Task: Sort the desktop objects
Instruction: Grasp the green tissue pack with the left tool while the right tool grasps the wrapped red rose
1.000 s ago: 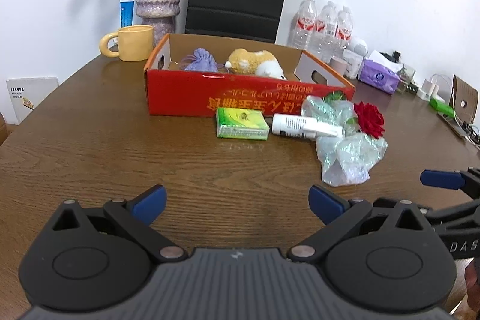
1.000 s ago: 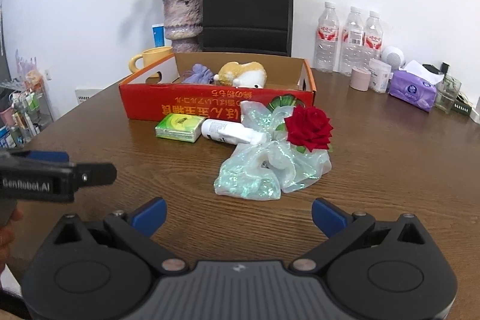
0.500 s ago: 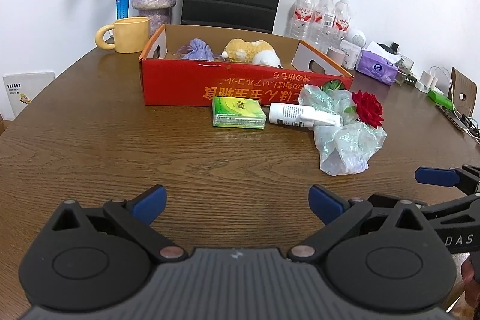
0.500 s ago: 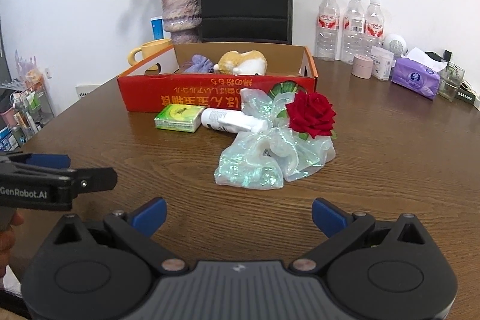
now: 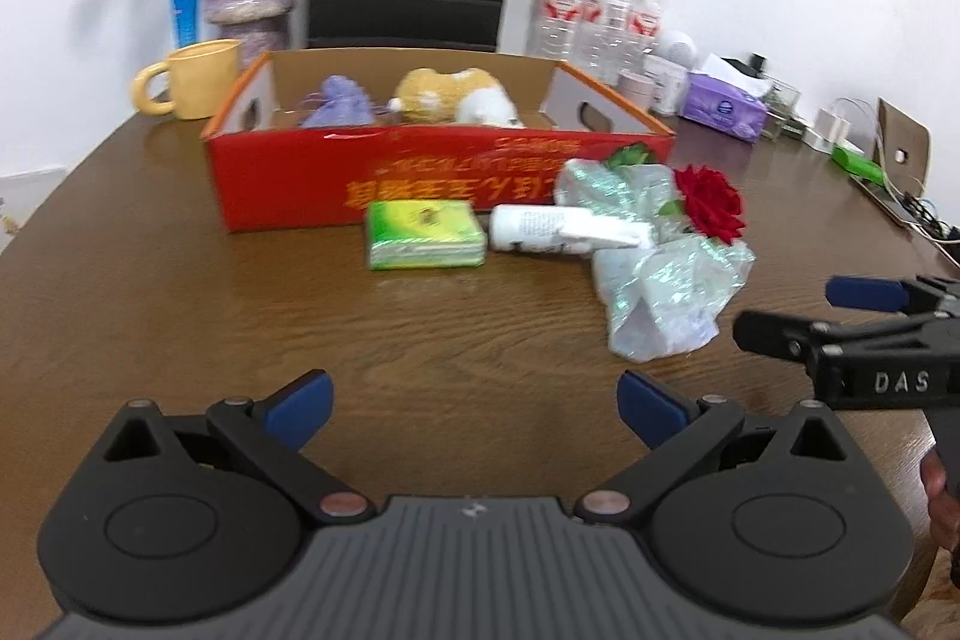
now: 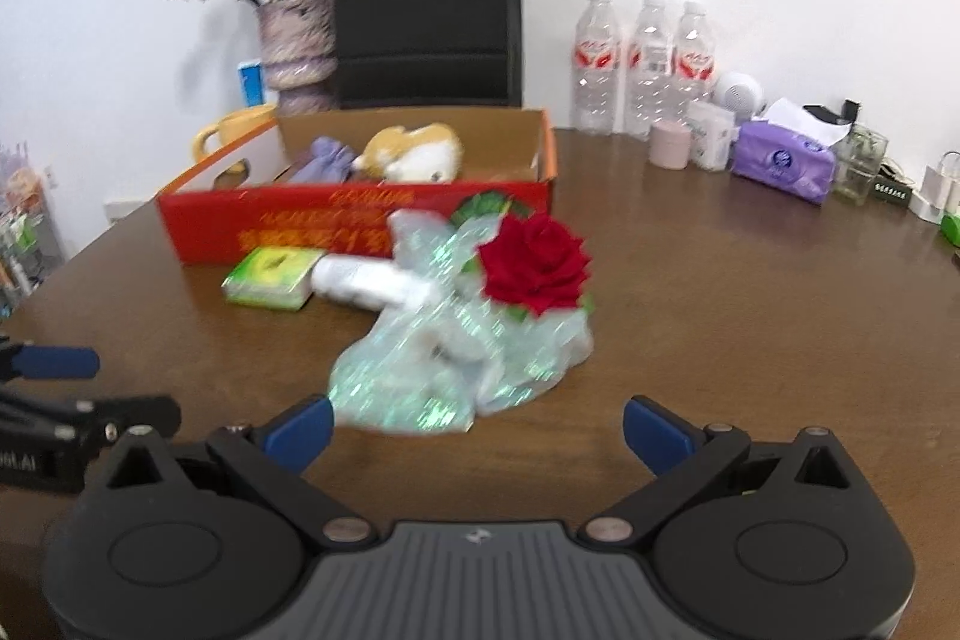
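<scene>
A red cardboard box (image 5: 420, 178) (image 6: 336, 220) stands mid-table and holds a purple pouch (image 5: 339, 100) and a plush toy (image 5: 456, 94). In front of it lie a green packet (image 5: 426, 233) (image 6: 273, 269), a white tube (image 5: 558, 229) (image 6: 366, 280) and a red rose in iridescent wrap (image 5: 666, 268) (image 6: 480, 322). My left gripper (image 5: 474, 406) is open, short of the packet, with nothing between its fingers. My right gripper (image 6: 477, 427) is open just before the wrap's near end, its left fingertip (image 6: 300, 430) close to the wrap.
A yellow mug (image 5: 192, 79), a vase of dried flowers (image 6: 294, 40), a black paper bag (image 6: 429, 10), three water bottles (image 6: 645, 64), a purple tissue pack (image 6: 783, 160) and chargers (image 5: 840, 130) line the back of the brown table (image 5: 150, 292).
Both grippers have moved forward toward the objects; the rose and the packet loom larger. The right gripper has drawn close to the rose's wrap. Both stay open.
</scene>
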`<act>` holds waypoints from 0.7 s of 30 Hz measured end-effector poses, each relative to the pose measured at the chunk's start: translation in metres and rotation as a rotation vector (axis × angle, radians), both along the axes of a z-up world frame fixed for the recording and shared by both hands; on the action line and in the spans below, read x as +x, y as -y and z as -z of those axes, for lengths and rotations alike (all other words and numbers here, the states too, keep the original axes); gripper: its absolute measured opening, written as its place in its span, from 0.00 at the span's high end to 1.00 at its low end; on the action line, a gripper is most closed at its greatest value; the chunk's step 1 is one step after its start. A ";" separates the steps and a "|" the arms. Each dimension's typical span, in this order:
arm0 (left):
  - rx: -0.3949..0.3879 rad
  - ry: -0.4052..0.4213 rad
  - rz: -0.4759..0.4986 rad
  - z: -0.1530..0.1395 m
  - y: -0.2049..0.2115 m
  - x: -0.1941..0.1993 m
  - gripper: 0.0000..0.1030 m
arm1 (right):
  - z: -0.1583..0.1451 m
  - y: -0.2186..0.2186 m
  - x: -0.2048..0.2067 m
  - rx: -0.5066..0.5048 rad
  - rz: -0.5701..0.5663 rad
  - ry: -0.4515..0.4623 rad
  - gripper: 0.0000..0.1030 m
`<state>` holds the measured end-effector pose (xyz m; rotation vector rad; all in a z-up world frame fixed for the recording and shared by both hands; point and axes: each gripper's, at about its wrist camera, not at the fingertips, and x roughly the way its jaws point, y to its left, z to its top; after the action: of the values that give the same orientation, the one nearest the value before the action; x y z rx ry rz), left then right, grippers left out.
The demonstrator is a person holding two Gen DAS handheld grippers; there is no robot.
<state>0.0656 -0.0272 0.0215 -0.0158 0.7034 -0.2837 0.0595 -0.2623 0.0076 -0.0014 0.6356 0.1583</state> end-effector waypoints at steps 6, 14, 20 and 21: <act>0.003 0.004 0.015 -0.005 0.010 0.029 0.00 | -0.005 0.006 0.016 -0.029 0.002 0.014 0.00; 0.050 0.016 -0.037 -0.012 0.010 0.072 0.04 | -0.016 -0.004 0.033 -0.028 -0.090 0.059 0.06; 0.065 -0.023 -0.074 -0.007 0.007 0.103 0.07 | -0.019 -0.011 0.061 -0.092 -0.060 0.064 0.07; 0.068 -0.030 -0.076 -0.006 0.006 0.106 0.07 | -0.019 -0.009 0.066 -0.090 -0.049 0.060 0.12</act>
<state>0.1717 -0.0334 0.0272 0.0178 0.7401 -0.1872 0.1255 -0.2530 0.0262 -0.1084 0.5827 0.1760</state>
